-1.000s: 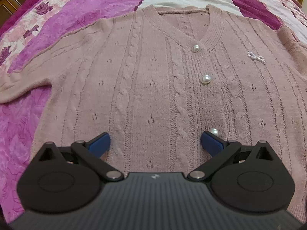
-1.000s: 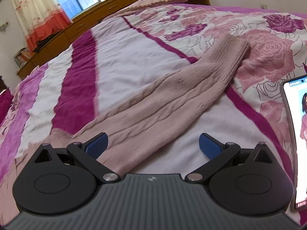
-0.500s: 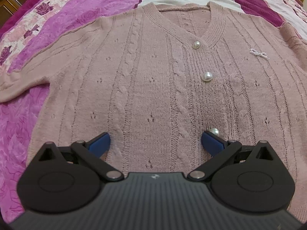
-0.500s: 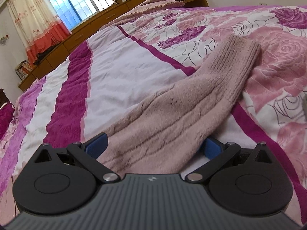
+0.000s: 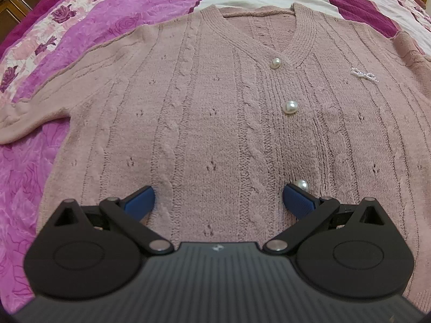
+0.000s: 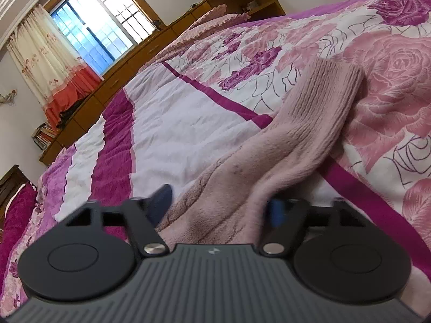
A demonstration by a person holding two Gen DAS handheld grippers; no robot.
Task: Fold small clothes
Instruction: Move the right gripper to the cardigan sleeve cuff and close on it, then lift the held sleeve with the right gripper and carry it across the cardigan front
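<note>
A dusty-pink cable-knit cardigan [image 5: 215, 113] with pearl buttons [image 5: 290, 106] lies flat, front up, on the bedspread. My left gripper [image 5: 219, 202] stands open over its lower front, one pad beside the lowest button [image 5: 301, 185], with nothing held. In the right wrist view the cardigan's sleeve [image 6: 296, 134] stretches away to its ribbed cuff [image 6: 334, 80]. My right gripper [image 6: 219, 204] sits low on the bed with the sleeve between its fingers. Its jaws are closing, and the knit bunches into a ridge between them. The right pad [image 6: 277, 210] is partly hidden by cloth.
The bedspread [image 6: 175, 123] has white, magenta and rose-print stripes. A wooden cabinet [image 6: 150, 43], a window and a curtain stand beyond the bed's far side. The other sleeve [image 5: 24, 118] trails off at the left in the left wrist view.
My right gripper has moved forward and lower onto the sleeve, rolled a little, and its fingers have come closer together around the knit. The phone at the right edge has left the view. The left gripper has stayed put.
</note>
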